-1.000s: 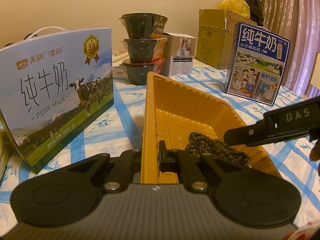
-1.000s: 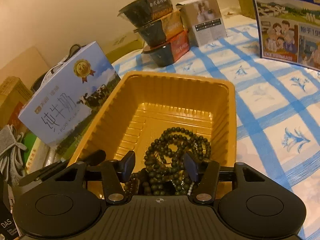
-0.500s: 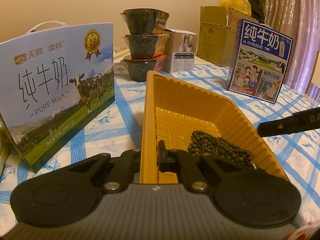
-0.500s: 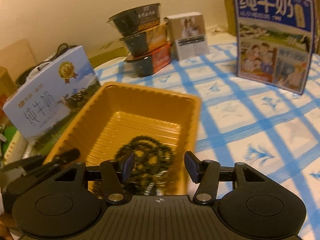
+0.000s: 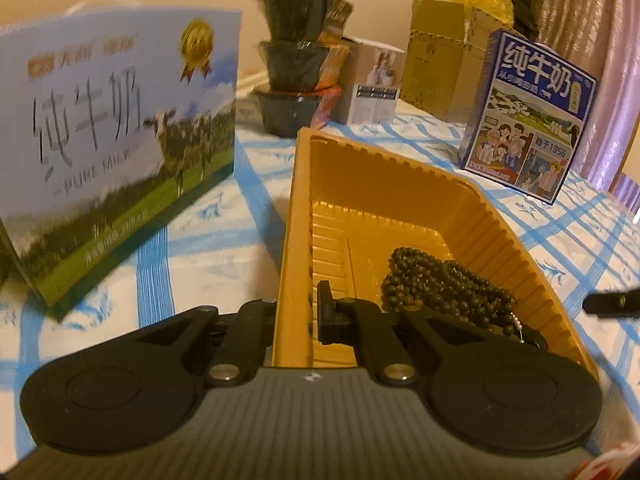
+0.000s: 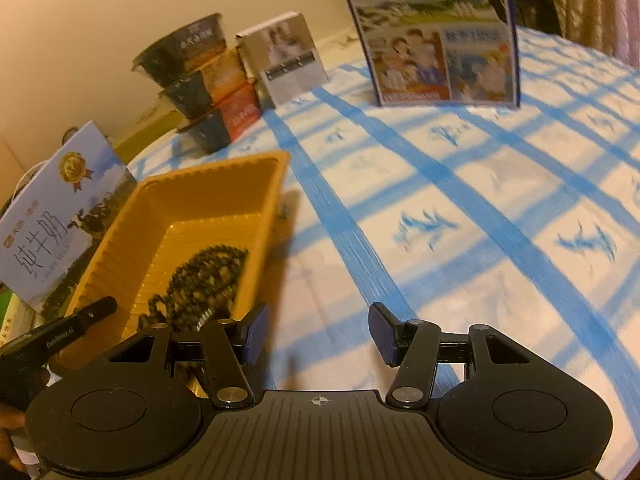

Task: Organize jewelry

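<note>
Yellow plastic tray (image 5: 400, 184): it stands on the blue-checked tablecloth (image 6: 460, 200), long axis running away from the left gripper (image 5: 296, 312).
Left gripper: closed tight on the tray's near side wall, one finger inside, one outside.
Beaded necklace (image 5: 444, 284): dark beads, heaped in the near end of the tray, just right of the left gripper.
Right gripper (image 6: 316, 334): half open and empty, over bare cloth; the tray and beads lie to its left.
Nearer hand: the left one, but it is busy holding.
Open room: wide free cloth on the right; milk carton (image 5: 528, 116) and stacked black bowls (image 5: 300, 64) stand well behind.
</note>
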`<move>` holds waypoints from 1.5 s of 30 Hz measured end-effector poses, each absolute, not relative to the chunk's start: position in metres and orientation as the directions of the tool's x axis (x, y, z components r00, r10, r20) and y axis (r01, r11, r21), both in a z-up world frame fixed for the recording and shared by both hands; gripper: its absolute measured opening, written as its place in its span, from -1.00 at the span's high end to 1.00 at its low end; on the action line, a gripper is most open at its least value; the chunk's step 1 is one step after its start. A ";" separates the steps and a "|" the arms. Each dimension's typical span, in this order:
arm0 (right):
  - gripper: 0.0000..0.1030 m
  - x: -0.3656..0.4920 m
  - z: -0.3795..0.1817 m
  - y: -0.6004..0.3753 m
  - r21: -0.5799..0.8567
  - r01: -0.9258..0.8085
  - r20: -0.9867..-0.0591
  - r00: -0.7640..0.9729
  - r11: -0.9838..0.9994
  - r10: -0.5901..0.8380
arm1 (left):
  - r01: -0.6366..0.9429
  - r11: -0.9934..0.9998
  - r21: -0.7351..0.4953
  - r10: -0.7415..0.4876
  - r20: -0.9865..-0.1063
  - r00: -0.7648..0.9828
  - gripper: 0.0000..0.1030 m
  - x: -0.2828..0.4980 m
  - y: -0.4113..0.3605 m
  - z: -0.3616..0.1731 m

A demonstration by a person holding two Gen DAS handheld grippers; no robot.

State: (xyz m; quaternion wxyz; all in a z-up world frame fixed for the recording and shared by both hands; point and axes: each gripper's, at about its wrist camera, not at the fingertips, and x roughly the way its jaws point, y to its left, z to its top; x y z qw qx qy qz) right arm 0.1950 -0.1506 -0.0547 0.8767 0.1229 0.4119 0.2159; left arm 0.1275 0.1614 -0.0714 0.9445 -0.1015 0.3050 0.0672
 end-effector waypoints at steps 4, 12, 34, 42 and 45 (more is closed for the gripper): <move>-0.07 0.187 -0.059 -0.156 0.396 -0.253 -0.681 0.564 0.883 0.467 | -0.199 0.961 -0.192 0.045 -0.603 0.796 0.77 0.125 0.169 -0.074; -0.08 0.174 -0.060 -0.160 0.392 -0.237 -0.685 0.570 0.889 0.454 | -0.210 0.950 -0.230 0.051 -0.549 0.834 0.21 0.104 0.179 -0.059; -0.14 0.104 -0.020 -0.156 0.289 -0.327 -0.677 0.595 0.900 0.433 | -0.164 0.977 -0.138 0.053 -0.588 0.807 0.01 0.028 0.121 0.014; -0.15 0.073 -0.015 -0.162 0.278 -0.344 -0.685 0.584 0.897 0.436 | -0.091 0.989 -0.114 -0.001 -0.627 0.779 -0.03 0.008 0.075 0.012; -0.15 0.059 -0.009 -0.165 0.252 -0.348 -0.672 0.609 0.903 0.422 | -0.067 0.993 -0.099 -0.013 -0.644 0.765 -0.04 0.000 0.062 0.011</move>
